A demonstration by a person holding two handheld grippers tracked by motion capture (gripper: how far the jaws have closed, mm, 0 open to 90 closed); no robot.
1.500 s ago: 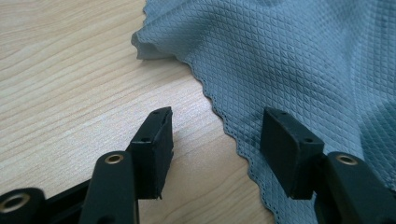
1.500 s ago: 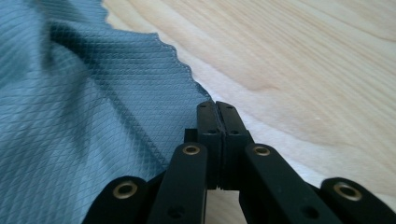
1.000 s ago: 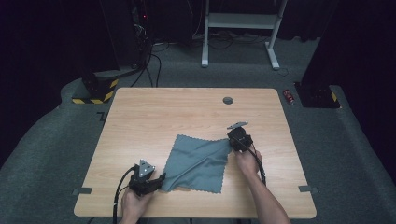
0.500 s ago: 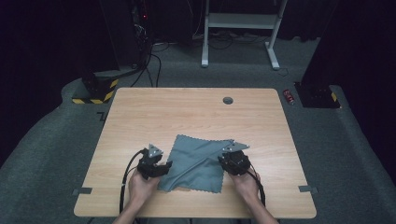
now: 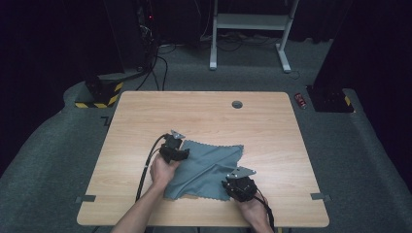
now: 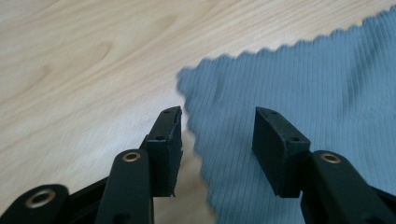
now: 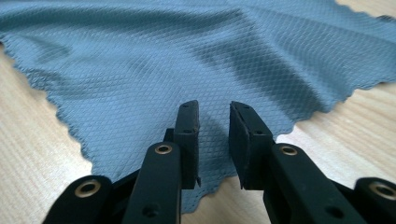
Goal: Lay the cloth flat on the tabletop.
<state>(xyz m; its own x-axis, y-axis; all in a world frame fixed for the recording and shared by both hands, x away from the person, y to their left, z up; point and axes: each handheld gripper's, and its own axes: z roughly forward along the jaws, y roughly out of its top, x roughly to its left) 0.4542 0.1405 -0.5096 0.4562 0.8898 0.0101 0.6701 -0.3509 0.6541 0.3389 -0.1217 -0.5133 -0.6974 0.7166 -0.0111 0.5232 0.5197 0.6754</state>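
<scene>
Grey-blue microfibre cloth [image 5: 206,167] lies on the wooden table [image 5: 204,114]; left claw [image 6: 217,135], closing, straddles its corner unpinched; right claw [image 7: 214,135] gapes slightly above it.

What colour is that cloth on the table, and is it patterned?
The cloth is blue-grey with a fine diamond weave, clearest in the right gripper view.
</scene>
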